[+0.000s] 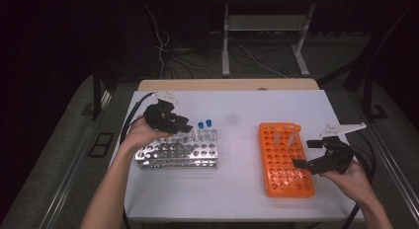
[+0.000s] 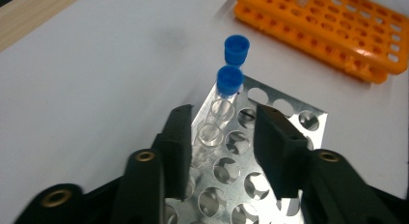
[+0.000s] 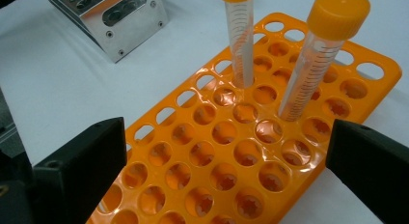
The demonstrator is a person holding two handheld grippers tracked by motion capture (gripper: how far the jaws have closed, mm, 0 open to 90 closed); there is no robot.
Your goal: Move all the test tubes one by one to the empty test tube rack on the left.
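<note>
On the left part of the white table (image 1: 237,189): a metal rack (image 1: 180,152) with round holes. At its far right corner, two clear tubes with blue caps (image 2: 230,79), upright, one just behind the other. In the same row, nearer to the camera of the left gripper view, two clear tubes without caps (image 2: 211,135), also upright in their holes.

Above the far left part of this rack: the left gripper (image 1: 173,124), held in the left hand (image 1: 141,135). Jaws released and parted, with nothing pressed between the pads. Seen in the left gripper view just over the row of tubes, one uncapped tube very near the left jaw but apart from it as far as can be told.

On the right part of the table: an orange rack (image 1: 284,160), long side running from near to far. At its far end, two clear tubes with orange caps (image 3: 301,64), standing upright in holes, near to each other but apart.

At the near right edge of the orange rack: the right gripper (image 1: 316,157), held in the right hand (image 1: 353,182). Jaws wide apart, released, holding nothing, over empty holes, pointing toward the two orange-capped tubes.
</note>
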